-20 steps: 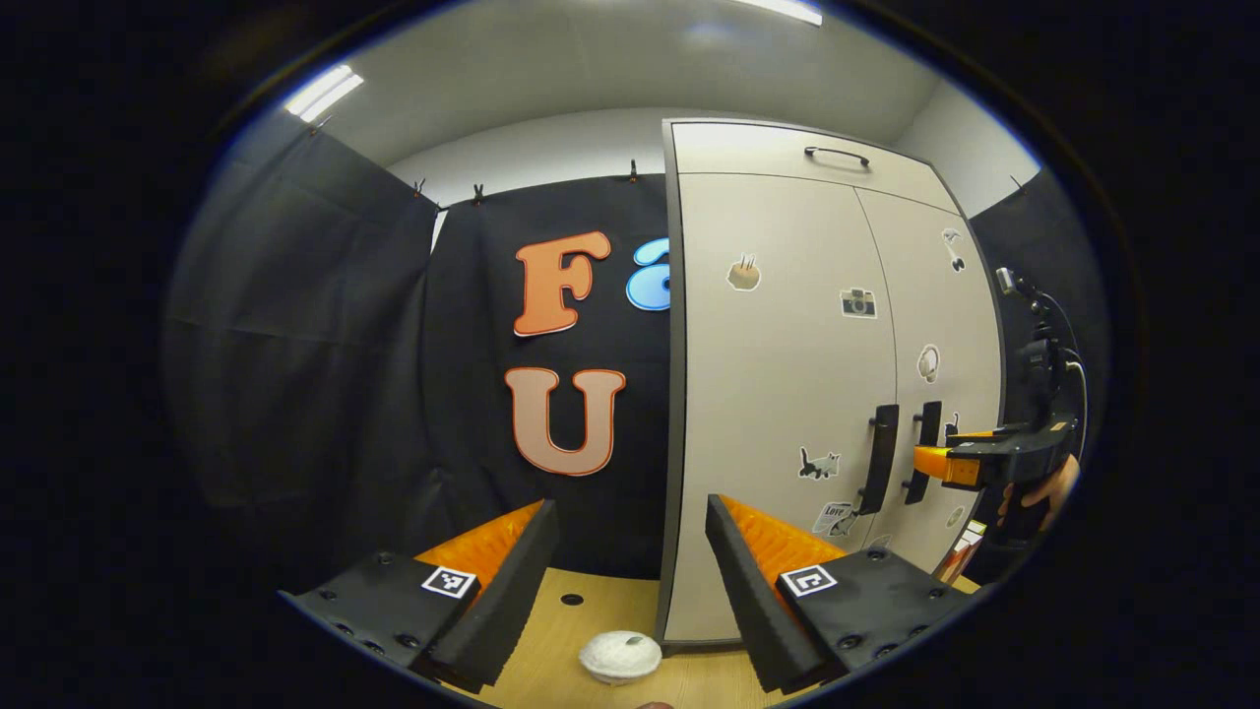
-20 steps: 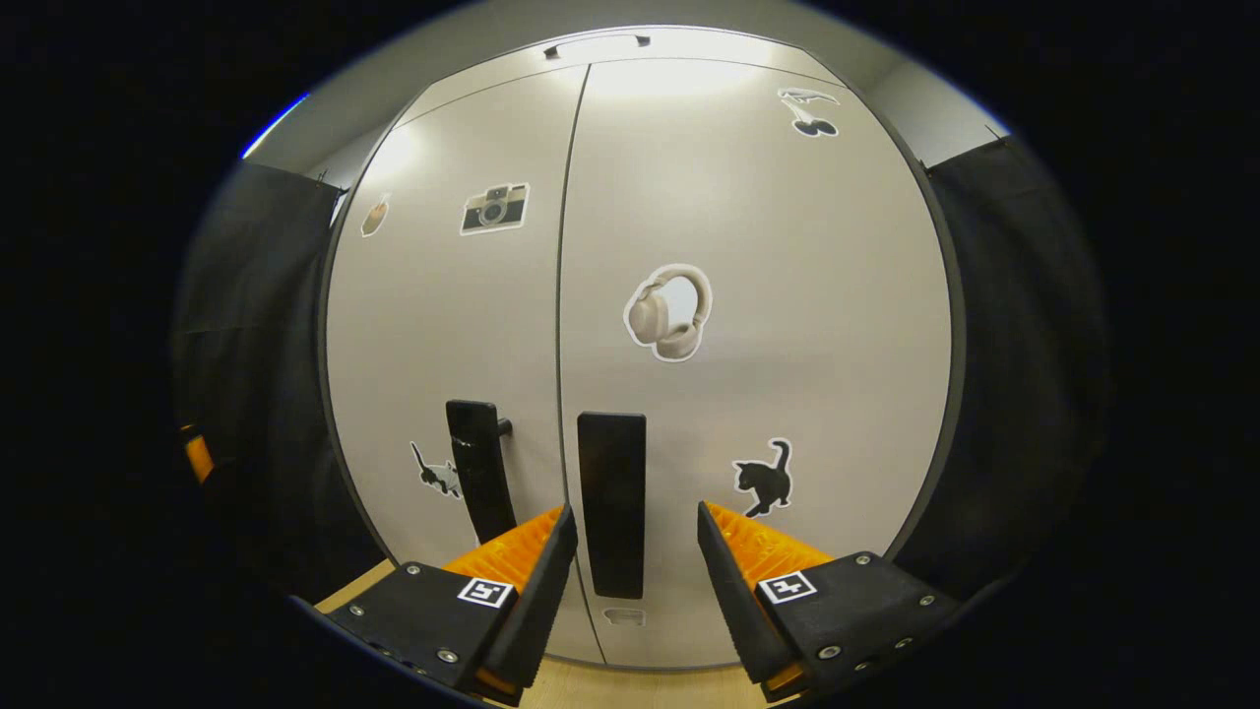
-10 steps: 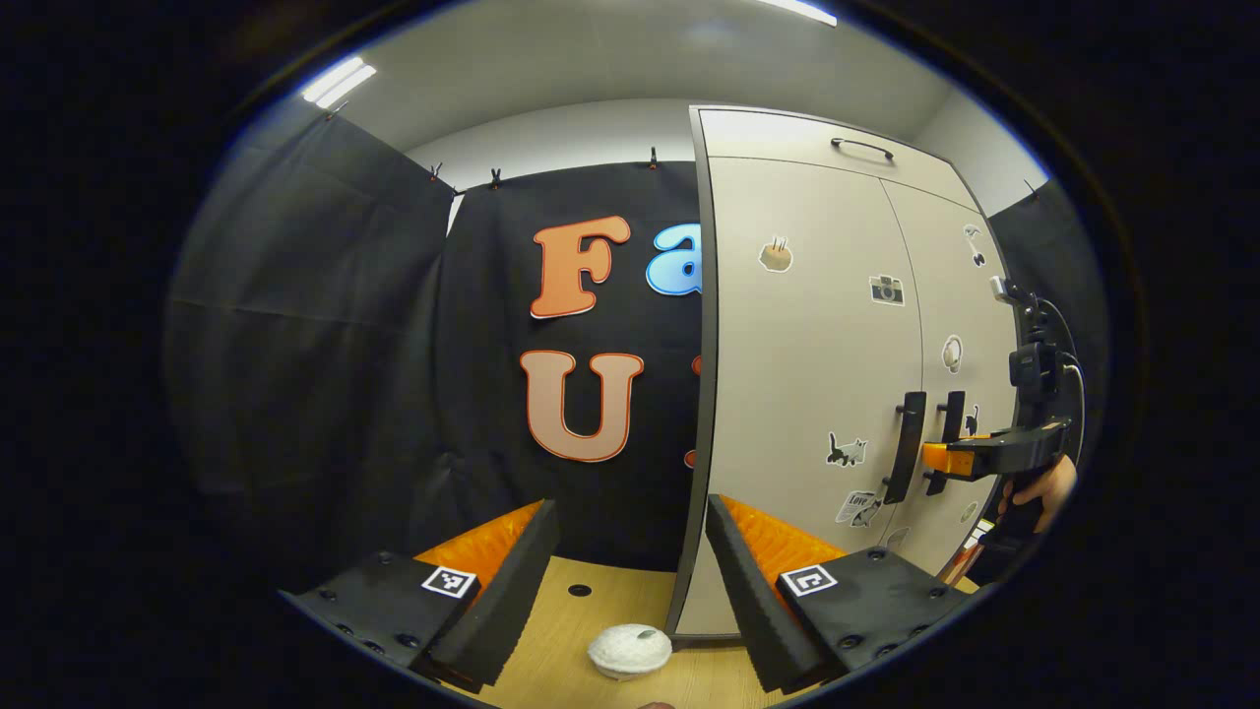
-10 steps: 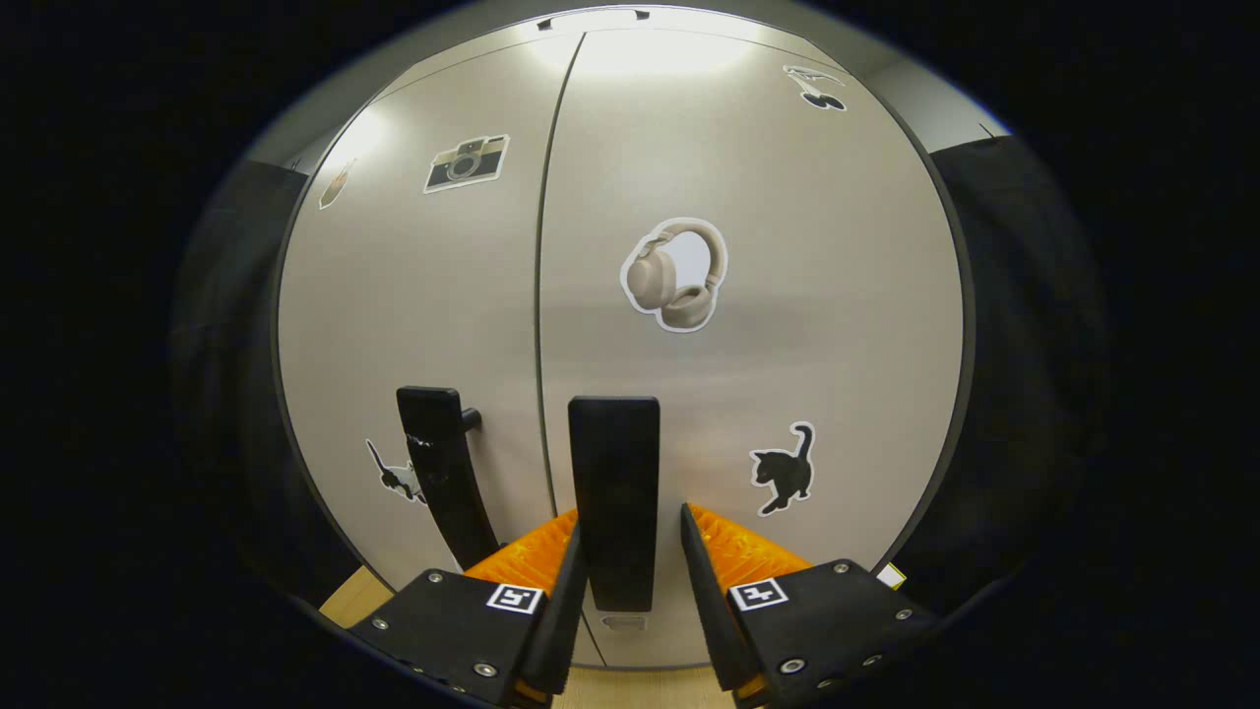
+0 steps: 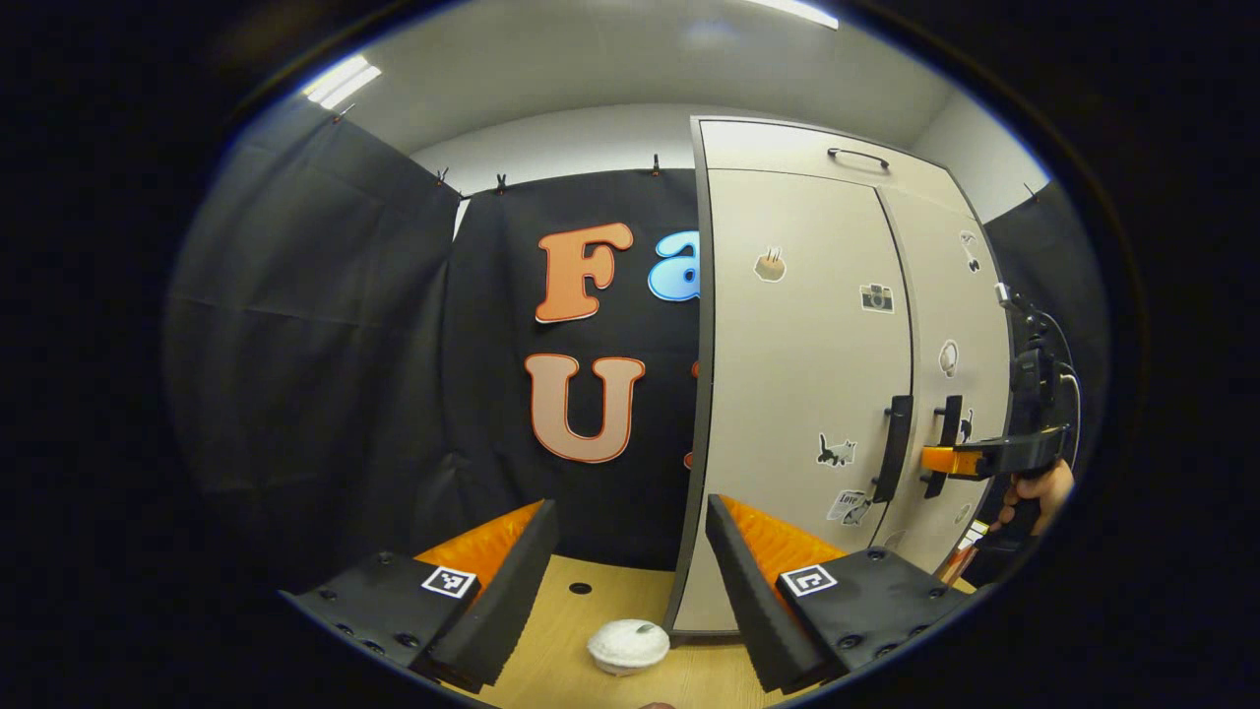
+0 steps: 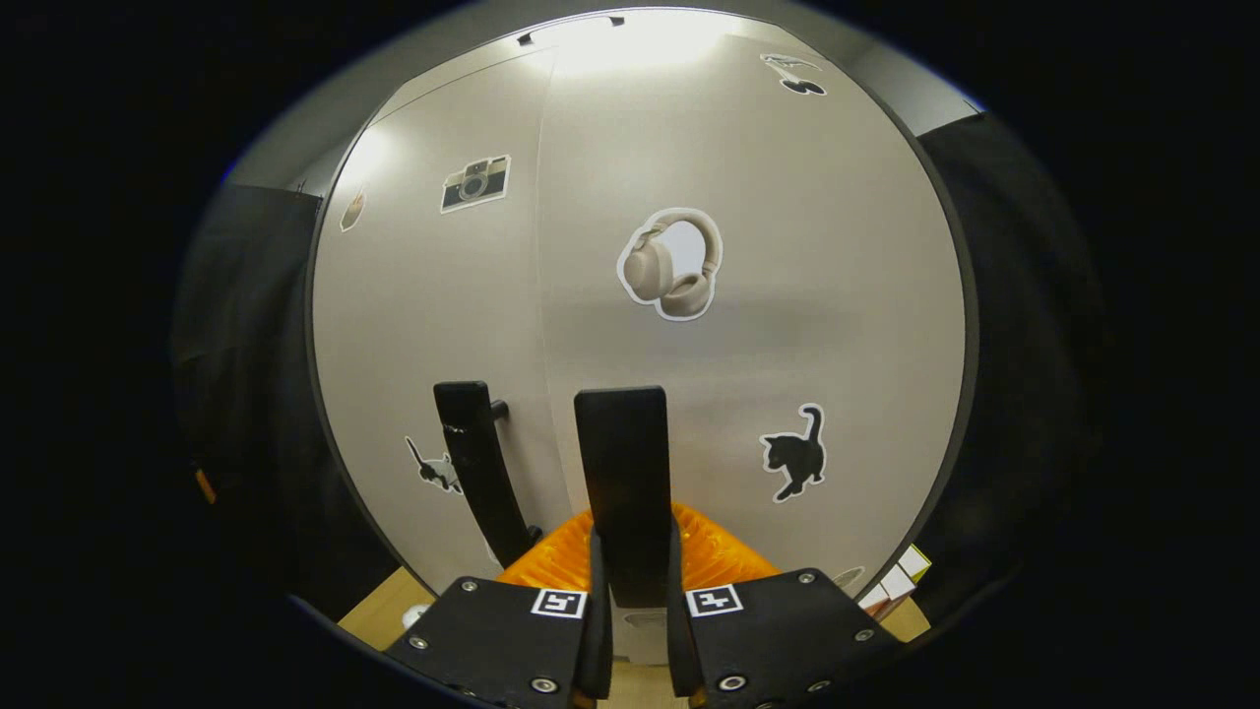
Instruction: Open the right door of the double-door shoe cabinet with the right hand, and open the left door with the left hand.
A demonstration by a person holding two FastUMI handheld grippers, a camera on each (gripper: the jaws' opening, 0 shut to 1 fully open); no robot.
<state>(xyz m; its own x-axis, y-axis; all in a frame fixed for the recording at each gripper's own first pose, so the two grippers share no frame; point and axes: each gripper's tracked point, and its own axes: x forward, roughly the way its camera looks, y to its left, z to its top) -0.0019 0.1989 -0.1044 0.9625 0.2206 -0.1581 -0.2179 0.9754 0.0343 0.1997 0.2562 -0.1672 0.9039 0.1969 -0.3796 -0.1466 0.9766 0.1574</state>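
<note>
The beige shoe cabinet stands with both doors closed. In the right gripper view the right door (image 6: pixel 758 295) carries a black vertical handle (image 6: pixel 622 463), and my right gripper (image 6: pixel 632 591) is shut on its lower part, one finger on each side. The left door (image 6: pixel 433 315) has its own black handle (image 6: pixel 475 463) just to the left, untouched. In the left gripper view the cabinet's left door (image 5: pixel 797 374) is ahead to the right, and the right gripper (image 5: pixel 940 460) is at the right handle (image 5: pixel 947 438). My left gripper (image 5: pixel 630 561) is open and holds nothing, well short of the left handle (image 5: pixel 894 448).
A white round object (image 5: pixel 628 645) lies on the wooden surface (image 5: pixel 581 620) by the cabinet's left front corner. Black cloth walls stand to the left and behind. Small boxes (image 6: pixel 901 581) sit at the cabinet's lower right. A top drawer handle (image 5: pixel 858 156) is above the doors.
The right gripper moved in and its fingers closed onto the right door handle. The left gripper stayed open and shifted only slightly.
</note>
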